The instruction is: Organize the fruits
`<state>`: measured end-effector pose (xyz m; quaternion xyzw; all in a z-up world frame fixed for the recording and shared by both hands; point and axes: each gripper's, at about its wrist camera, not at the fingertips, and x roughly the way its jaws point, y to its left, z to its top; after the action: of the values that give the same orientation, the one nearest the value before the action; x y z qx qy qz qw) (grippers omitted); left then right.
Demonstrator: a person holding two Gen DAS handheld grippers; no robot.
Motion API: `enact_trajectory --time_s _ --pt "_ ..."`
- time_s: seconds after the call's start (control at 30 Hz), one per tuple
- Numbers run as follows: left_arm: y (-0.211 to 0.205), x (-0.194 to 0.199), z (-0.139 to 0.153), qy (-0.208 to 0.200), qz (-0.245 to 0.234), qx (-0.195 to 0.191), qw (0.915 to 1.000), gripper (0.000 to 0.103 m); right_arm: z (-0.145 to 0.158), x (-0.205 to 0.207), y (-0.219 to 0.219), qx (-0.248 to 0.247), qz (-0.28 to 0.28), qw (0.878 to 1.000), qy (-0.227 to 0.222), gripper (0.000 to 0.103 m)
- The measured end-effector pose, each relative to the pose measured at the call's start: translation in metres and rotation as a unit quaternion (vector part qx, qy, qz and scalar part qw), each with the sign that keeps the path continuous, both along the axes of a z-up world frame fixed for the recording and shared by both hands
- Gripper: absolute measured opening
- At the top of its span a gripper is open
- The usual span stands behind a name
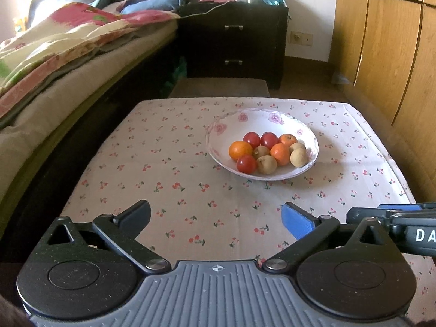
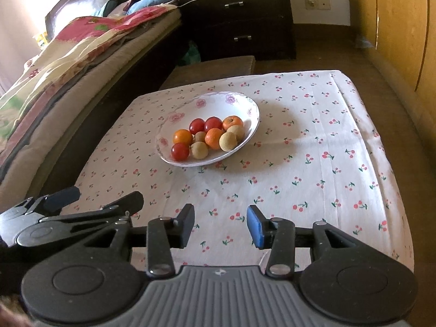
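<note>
- Both claws hang empty over the near edge of the surface (image 1: 163, 141): my left claw (image 1: 215, 218) is spread wide, my right claw (image 2: 220, 224) parted more narrowly, nothing between the pads of either.
- All the fruits sit heaped in one flowered white bowl (image 1: 310, 136), which stands on the cherry-print cloth (image 2: 313, 141) toward the far half of the surface, well apart from both claws.
- In the heap I count three red fruits (image 1: 246, 164), three orange ones (image 1: 240, 150) and several small tan ones (image 1: 298, 157), all touching.
- From my left claw the bowl lies ahead and a little to the right; from my right claw it lies ahead and to the left. So it sits between the two lines of reach, and neither claw looks clearly nearer.
- Round fruits have no long axis to line up with; I judge the tight packing is the trouble, so an outer fruit such as the near red one seems the easiest first pick.
- Bare cloth lies on either side of the bowl for sorted groups.
</note>
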<state>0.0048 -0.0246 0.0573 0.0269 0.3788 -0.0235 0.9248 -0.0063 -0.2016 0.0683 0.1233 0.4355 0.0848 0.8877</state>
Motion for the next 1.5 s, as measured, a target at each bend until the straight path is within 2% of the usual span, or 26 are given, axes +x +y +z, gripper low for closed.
enact_trajectory --time_s 0.27,1.5 --pt "0.005 -0.013 0.001 0.01 0.0 -0.024 0.9997 0.103 0.0 -0.017 0.002 0.0 -0.003 1.0 0.0 0.044" --pt "0.006 -0.053 -0.006 0.039 -0.026 -0.036 0.9982 0.103 -0.002 -0.06 0.006 -0.012 -0.009 1.0 0.0 0.044"
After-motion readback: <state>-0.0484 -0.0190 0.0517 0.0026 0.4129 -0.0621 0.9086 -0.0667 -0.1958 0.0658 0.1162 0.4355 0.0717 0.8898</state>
